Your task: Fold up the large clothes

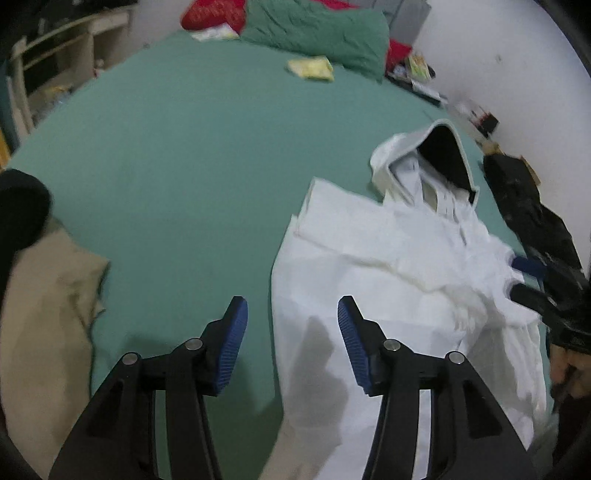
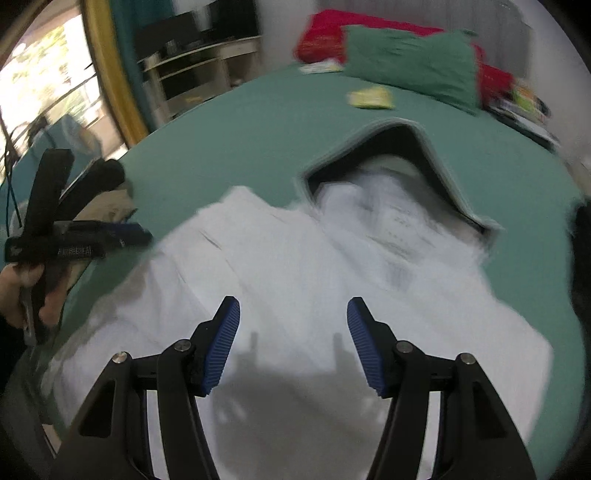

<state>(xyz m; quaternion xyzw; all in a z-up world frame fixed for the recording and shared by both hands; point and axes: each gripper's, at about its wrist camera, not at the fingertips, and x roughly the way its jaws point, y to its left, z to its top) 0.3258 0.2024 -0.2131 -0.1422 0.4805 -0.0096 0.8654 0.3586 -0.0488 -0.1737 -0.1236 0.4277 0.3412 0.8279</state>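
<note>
A large white hooded garment (image 1: 388, 288) lies spread on the green bed sheet (image 1: 184, 166), its hood (image 1: 439, 155) standing open toward the far side. My left gripper (image 1: 291, 314) is open and empty, hovering over the garment's left edge. My right gripper (image 2: 293, 317) is open and empty above the garment's body (image 2: 295, 266), with the hood (image 2: 399, 158) ahead of it. The right gripper also shows at the right edge of the left wrist view (image 1: 532, 280), and the left gripper at the left of the right wrist view (image 2: 122, 234).
A beige cloth (image 1: 48, 314) lies at the near left of the bed. A green pillow (image 1: 317, 33), a red pillow (image 1: 214, 14) and a yellow packet (image 1: 312, 68) sit at the far end. Dark clothing (image 1: 532, 210) lies by the right wall. Shelves (image 2: 199, 74) stand left.
</note>
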